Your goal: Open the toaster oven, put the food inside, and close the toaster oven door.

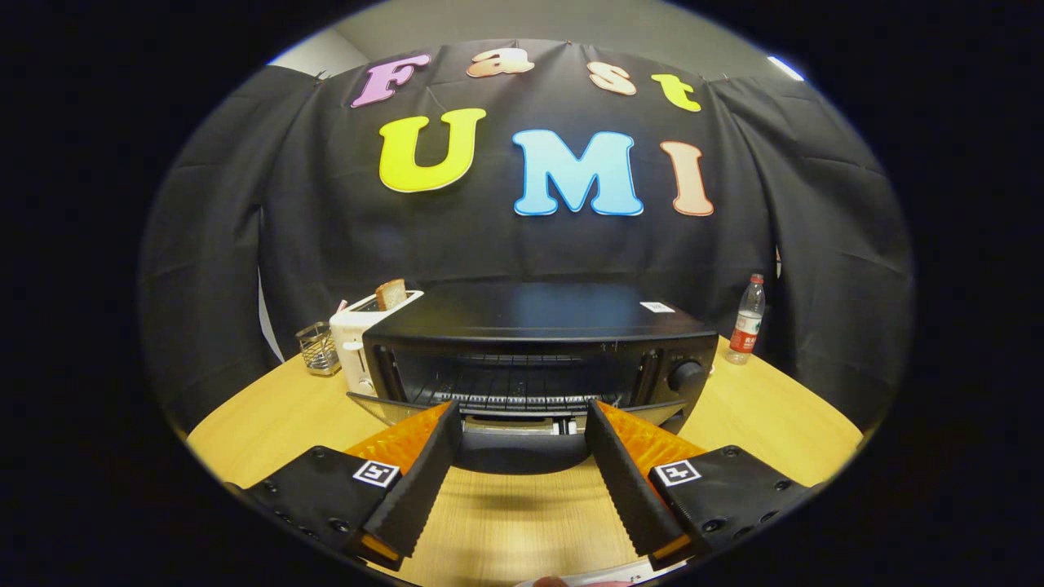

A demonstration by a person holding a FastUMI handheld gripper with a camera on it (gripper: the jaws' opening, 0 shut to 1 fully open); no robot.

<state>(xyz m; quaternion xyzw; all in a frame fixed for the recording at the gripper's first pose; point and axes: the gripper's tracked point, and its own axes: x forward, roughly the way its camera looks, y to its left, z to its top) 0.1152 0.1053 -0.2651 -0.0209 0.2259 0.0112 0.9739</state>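
On the wooden table [269, 416], toward its far edge, a black toaster oven [538, 342] is seen with its door [522, 420] dropped open toward the camera, so that the wire rack [522, 383] inside is exposed. The door's front edge lies just ahead of the fingertips and spans the gap between them. The gripper [522, 416] is held with its two fingers spread wide; nothing is pinched between them, and bare tabletop is visible in the gap on the near side of the door. A control knob [687, 375] is set at the right end of the oven's front. Just beside the oven on its left, a white toaster [355, 342] is placed with a slice of bread [391, 293] standing up out of its slot. A small wire holder [317, 348] stands left of the toaster, close to the table's left edge. A water bottle [747, 319] stands upright near the far right edge, apart from the oven. Open tabletop is left on both sides of the fingers, out to the curved near edge.
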